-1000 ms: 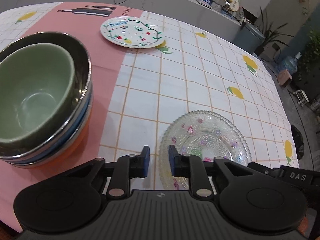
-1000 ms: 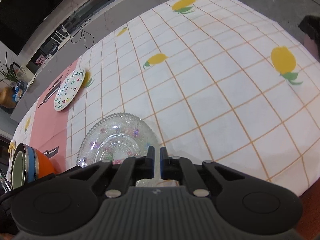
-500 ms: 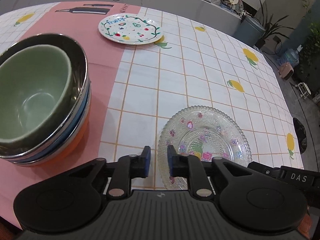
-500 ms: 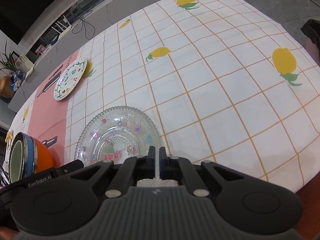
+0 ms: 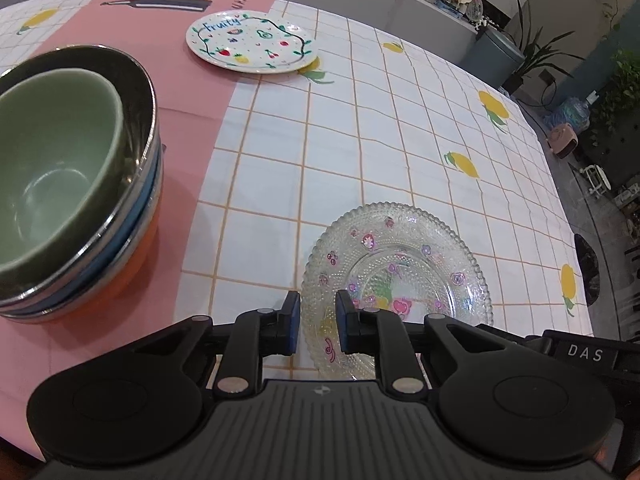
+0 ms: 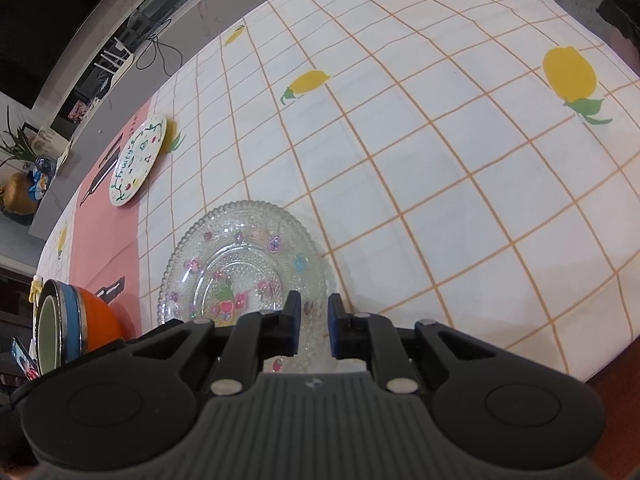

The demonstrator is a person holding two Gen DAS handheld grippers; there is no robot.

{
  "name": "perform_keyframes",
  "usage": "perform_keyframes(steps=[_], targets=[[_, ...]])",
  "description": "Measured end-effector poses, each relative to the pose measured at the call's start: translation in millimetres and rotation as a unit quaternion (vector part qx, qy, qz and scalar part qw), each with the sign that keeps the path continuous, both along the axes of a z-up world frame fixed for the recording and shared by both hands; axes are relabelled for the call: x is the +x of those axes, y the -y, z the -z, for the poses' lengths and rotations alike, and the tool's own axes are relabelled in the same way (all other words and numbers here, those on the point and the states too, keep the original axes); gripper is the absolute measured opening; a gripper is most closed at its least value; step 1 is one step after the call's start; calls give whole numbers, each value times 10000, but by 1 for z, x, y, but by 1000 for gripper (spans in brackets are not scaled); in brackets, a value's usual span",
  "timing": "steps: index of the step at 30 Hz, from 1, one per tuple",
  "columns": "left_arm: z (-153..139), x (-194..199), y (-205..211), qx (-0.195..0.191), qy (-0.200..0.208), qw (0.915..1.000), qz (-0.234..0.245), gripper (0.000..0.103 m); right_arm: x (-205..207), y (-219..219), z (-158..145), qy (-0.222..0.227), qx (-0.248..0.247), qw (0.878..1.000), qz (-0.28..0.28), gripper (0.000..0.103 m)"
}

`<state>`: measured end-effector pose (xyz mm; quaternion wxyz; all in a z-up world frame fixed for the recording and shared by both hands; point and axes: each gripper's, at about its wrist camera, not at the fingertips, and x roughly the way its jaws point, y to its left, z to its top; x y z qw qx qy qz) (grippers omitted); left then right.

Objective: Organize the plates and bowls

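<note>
Glass plate (image 5: 400,264) lies under both claws (L (image 5: 317,322), R (image 6: 311,322)), jaws just parted, gripping nothing.

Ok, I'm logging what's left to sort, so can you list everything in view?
glass plate: one, clear with pink flowers, on the near white grid cloth, below both tongs
Fruity plate: one, white, painted fruit, far side at the pink strip's edge
bowls: one nested stack, green in dark steel over blue and orange, on the pink strip
tablecloth: one, white grid with lemons, pink strip
left tongs: black, narrow gap, empty
right tongs: black, narrow gap, empty
</note>
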<state>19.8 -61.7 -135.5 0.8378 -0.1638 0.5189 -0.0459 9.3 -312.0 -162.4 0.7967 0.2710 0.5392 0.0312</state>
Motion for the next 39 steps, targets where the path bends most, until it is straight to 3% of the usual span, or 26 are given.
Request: perform_keyframes(steps=[9, 15, 21, 23, 32, 39], targets=[[-4, 0, 8, 162, 26, 9996, 243, 17, -1, 3, -5, -9, -238, 9997, 13, 15], [-31, -4, 14, 686, 607, 9943, 550, 17, -1, -4, -22, 195, -807, 9965, -129, 29], [-63, -2, 18, 724, 909, 9886, 958, 17, 5, -14, -44, 450, -980, 9936, -324, 34], [-71, 0, 21, 810, 930, 9862, 1103, 17, 8, -21, -53, 515, -976, 9929, -441, 39], [-100, 21, 2, 925, 981, 9819, 1329, 17, 29, -55, -83, 521, -744, 9924, -827, 42], [-106, 54, -41, 730, 850, 9872, 1138, 17, 55, -89, -92, 455, -654, 9905, -1122, 46]])
